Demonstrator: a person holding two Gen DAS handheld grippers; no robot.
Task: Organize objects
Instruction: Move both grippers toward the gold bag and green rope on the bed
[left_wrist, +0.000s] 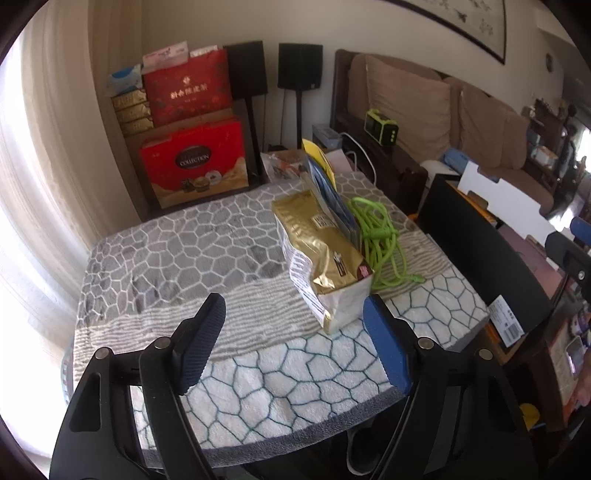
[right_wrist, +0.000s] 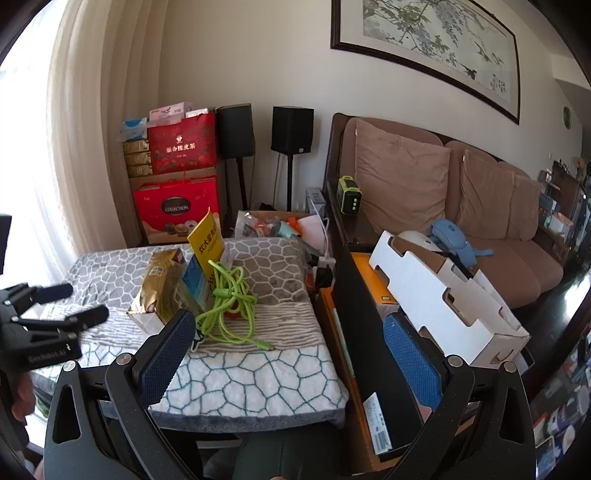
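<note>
A gold foil bag (left_wrist: 320, 243) lies on the patterned grey-and-white table cloth (left_wrist: 184, 251), also in the right wrist view (right_wrist: 159, 291). A blue and yellow booklet (left_wrist: 325, 177) leans against it, as does its yellow cover (right_wrist: 207, 242). A coiled green cord (left_wrist: 376, 240) lies to the right of them (right_wrist: 229, 299). My left gripper (left_wrist: 295, 339) is open and empty, just short of the bag; it also shows at the left of the right wrist view (right_wrist: 72, 302). My right gripper (right_wrist: 291, 354) is open and empty above the table's right edge.
A black box (right_wrist: 365, 332) with a white cardboard insert (right_wrist: 443, 295) stands right of the table. Red gift boxes (left_wrist: 192, 162) and two speakers (left_wrist: 299, 66) stand behind it. A brown sofa (right_wrist: 480, 206) is at the right.
</note>
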